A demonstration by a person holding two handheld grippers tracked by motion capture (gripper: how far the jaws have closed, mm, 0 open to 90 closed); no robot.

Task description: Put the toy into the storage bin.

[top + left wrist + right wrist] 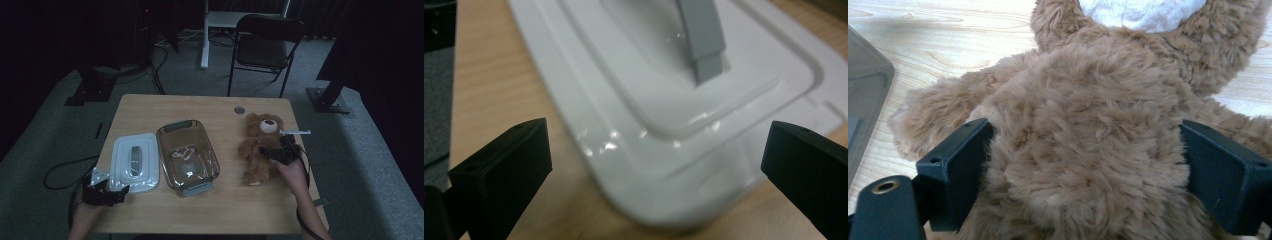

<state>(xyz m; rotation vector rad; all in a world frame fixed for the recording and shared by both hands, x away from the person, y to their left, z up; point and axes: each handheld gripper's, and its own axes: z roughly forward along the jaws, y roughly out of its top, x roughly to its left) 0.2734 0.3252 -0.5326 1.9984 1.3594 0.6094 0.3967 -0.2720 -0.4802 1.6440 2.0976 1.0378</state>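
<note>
Right gripper stands wide, jaws flanking the teddy bear torso at the table's three o'clock. Bear judged light, soft, compressible (fur may slip); grip mid-torso. Left gripper gapes at the lid.

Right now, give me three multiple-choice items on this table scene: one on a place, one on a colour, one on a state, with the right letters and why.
1. Where does the white lid lie?
A. on top of the container
B. on the table, left of the clear container
C. under the teddy bear

2. What colour is the teddy bear's fur?
A. brown
B. grey
C. black

3. How does the right gripper stand?
A. shut on the lid
B. open, far from everything
C. jaws spread around the bear's body

Answers:
1 B, the high view shows the lid flat on the wood beside the container.
2 A, the fur is brown, with a pale muzzle.
3 C, in the right gripper view a jaw stands on each side of the bear's body.
</note>
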